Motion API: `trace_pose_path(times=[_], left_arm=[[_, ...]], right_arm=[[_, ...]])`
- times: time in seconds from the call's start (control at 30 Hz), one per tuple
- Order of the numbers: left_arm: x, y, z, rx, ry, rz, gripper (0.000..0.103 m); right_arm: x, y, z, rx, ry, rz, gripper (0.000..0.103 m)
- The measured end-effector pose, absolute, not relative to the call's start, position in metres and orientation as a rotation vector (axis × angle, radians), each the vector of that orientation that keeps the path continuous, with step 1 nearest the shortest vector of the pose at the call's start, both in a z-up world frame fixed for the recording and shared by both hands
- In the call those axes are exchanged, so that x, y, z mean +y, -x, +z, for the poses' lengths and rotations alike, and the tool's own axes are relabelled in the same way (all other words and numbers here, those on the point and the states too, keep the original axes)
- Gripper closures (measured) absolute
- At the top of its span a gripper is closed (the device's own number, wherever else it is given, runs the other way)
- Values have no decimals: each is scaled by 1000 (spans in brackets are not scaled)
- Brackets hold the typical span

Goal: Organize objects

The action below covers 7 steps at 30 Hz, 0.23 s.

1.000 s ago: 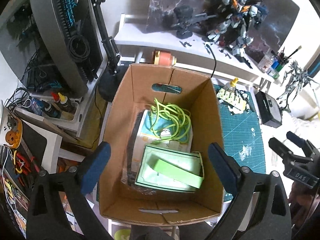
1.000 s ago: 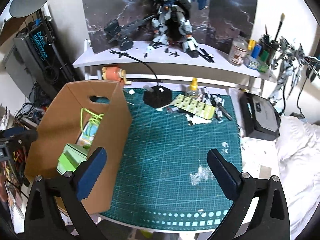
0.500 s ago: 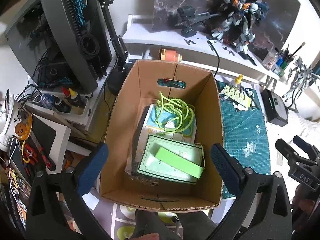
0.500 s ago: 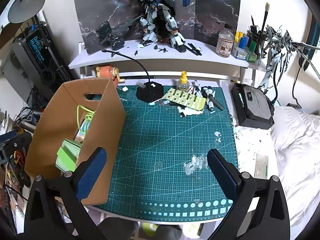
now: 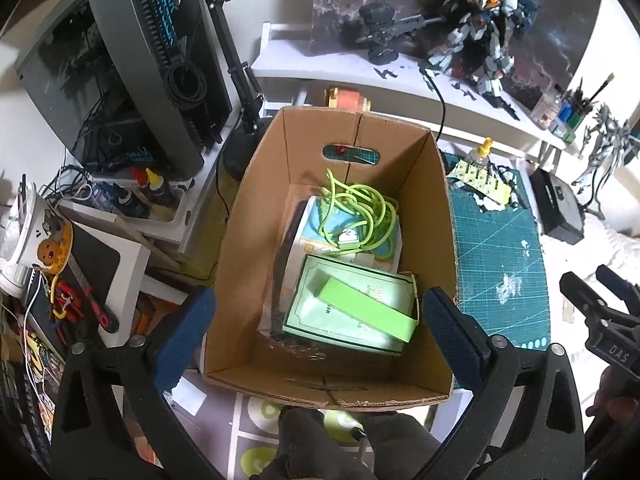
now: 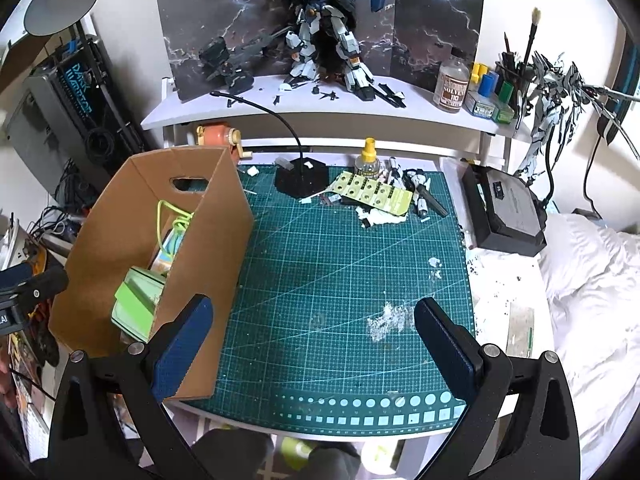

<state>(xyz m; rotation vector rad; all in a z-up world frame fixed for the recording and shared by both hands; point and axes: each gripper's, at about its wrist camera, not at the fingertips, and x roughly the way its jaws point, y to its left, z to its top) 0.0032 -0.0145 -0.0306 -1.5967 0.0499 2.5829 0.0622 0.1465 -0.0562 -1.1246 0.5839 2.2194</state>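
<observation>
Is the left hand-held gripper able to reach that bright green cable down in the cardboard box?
Probably yes. The left hand-held gripper hangs open above the cardboard box, whose top is open, and the green cable lies uncovered on top of the other contents.

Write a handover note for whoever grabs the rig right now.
Left claw: open, empty, above the open brown cardboard box.
Right claw: open, empty, over the green cutting mat.
In the box: coiled lime-green cable on a pale printed flat package, bright green slim carton on a mint-green flat box.
The box stands on the mat's left edge.
Still out on the mat's far side: yellow-green parts card, yellow-capped glue bottle, small model parts, white scraps.
Left: probably box those loose items.
</observation>
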Motion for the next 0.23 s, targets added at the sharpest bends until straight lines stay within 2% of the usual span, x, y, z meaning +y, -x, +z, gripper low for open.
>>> trace_pose_path(times=[0.23], left_arm=[[-14,-3,-26,76,1576,2598,0]], right_arm=[[146,-61,-57,585,1130,2219,1]])
